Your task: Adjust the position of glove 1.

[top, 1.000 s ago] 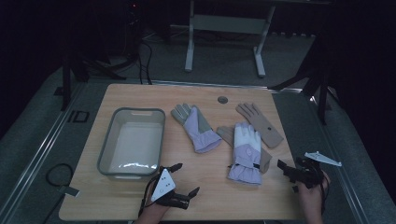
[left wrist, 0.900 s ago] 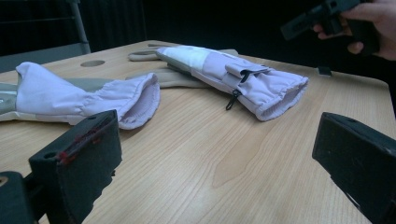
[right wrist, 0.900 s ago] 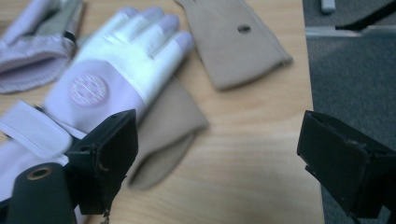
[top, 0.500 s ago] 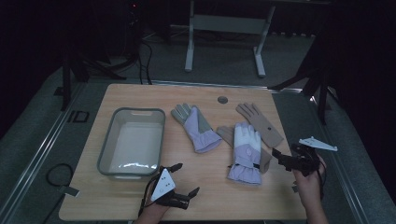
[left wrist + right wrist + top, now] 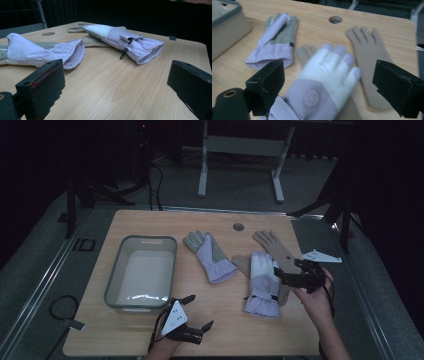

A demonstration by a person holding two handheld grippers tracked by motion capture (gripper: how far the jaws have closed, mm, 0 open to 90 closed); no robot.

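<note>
On the table [image 5: 210, 317] lie one bin and four gloves, and the person holds two grippers. At the left stands the grey bin [image 5: 141, 272], its inside pale with nothing to be made out in it. At the near edge just right of the bin's near corner is the left gripper [image 5: 196, 311], its jaws spread wide over bare wood and holding nothing; the hand behind it is cut off by the bottom edge of the high view. Right of the bin lies a lilac glove [image 5: 209, 255], grey palm up, fingers away from the person. Next comes a lilac-and-white glove [image 5: 262, 285], back up, with a round badge on it in the right gripper view; it lies over a tan glove [image 5: 242, 264] of which only fingertips and an edge show. Touching its right side is a second tan glove [image 5: 274, 248], flat, its cuff end covered by the right gripper [image 5: 281, 275]. That gripper hangs over the lilac-and-white glove with its jaws wide apart, gripping nothing; in its own view that glove is blurred. One round hole [image 5: 238, 227] sits in the table's far part.
</note>
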